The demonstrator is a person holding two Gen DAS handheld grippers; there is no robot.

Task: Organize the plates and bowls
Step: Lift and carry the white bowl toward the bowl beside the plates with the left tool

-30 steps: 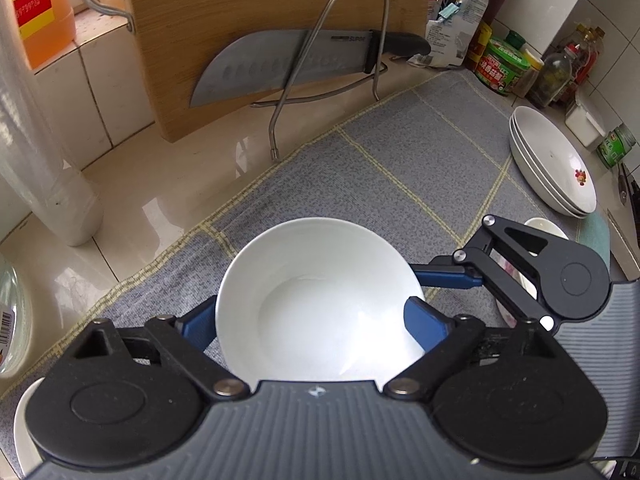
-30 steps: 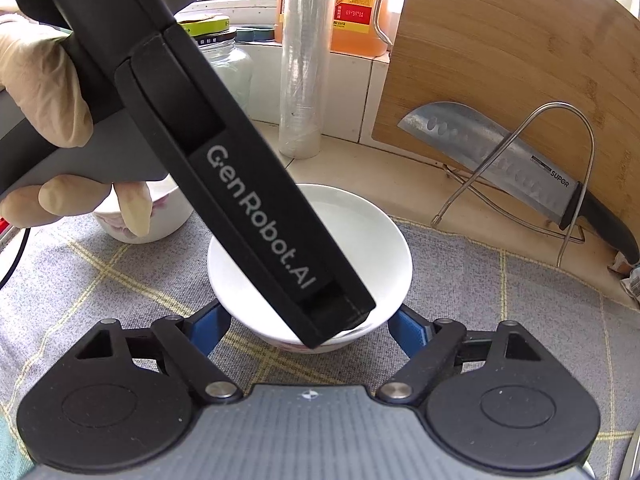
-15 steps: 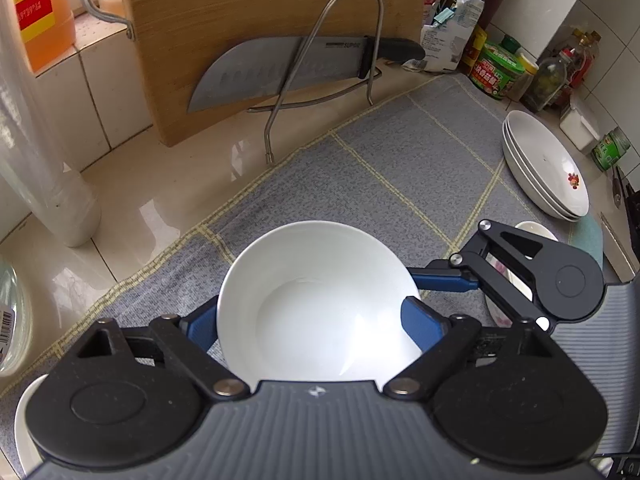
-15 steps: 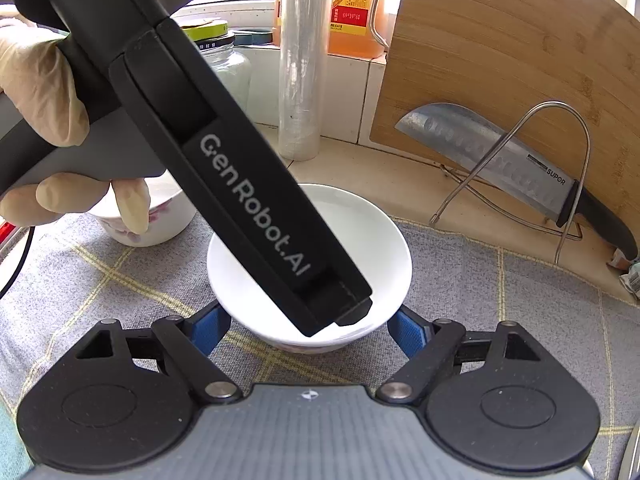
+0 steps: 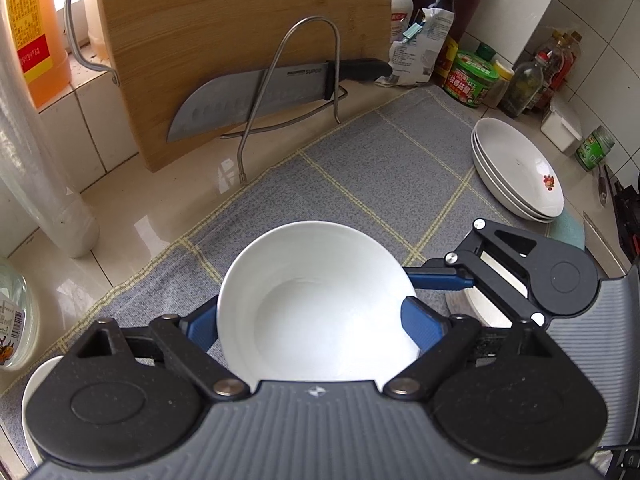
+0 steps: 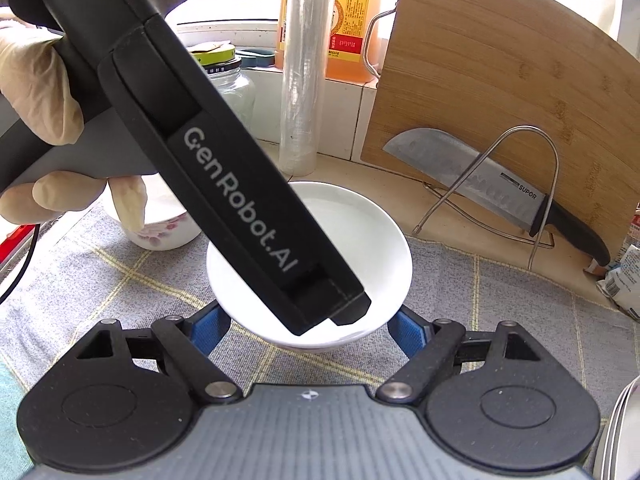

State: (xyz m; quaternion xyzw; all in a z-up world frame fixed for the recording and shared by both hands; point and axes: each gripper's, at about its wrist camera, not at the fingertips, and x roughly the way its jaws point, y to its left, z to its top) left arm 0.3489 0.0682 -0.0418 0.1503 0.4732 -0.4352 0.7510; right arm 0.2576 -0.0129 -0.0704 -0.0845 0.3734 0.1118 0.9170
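A plain white bowl (image 5: 316,304) hangs a little above the grey checked mat (image 5: 360,184). My left gripper (image 5: 312,324) is shut on it, with a blue pad pressed against each side. My right gripper (image 6: 308,328) comes in from the other side and is shut on the same bowl (image 6: 352,240), its pads at the bowl's lower sides. In the left wrist view one blue right finger (image 5: 436,278) touches the rim. In the right wrist view the left gripper's black body (image 6: 240,200) crosses over the bowl, held by a gloved hand (image 6: 36,92).
Stacked white plates (image 5: 516,168) lie at the mat's far right. A flowered bowl (image 6: 160,232) stands behind the gloved hand. A knife (image 5: 248,100) rests in a wire rack against a wooden cutting board (image 5: 240,20). Bottles and jars line the tiled wall.
Both grippers have risen a little with the white bowl between them. The mat, the knife rack and the plate stack have slid lower and look further away.
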